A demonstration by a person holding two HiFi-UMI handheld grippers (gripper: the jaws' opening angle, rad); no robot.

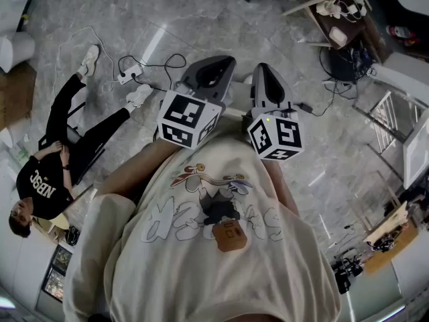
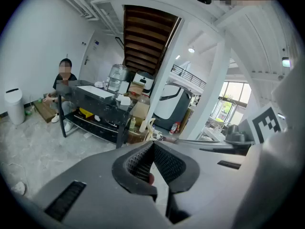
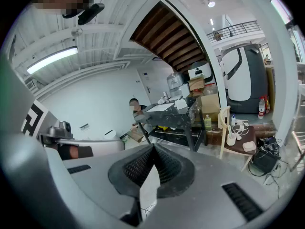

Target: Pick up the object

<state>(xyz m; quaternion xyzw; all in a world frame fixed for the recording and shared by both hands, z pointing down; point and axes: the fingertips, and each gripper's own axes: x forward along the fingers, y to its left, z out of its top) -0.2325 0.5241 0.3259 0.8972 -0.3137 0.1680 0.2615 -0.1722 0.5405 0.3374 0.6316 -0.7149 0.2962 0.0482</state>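
Plainly idling: nothing is being picked yet.
Grey left gripper (image 2: 152, 144) and grey right gripper (image 3: 153, 147) are pointing across the room, fingers meeting at the tips, gripping nothing. No target object is showing, so weight and hold point cannot be judged.

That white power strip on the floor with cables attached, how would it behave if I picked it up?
The power strip looks small and plastic, so probably light and rigid. Its black cable lies in loose loops, so it would likely trail and tug. On the glossy floor, it may slide when nudged.
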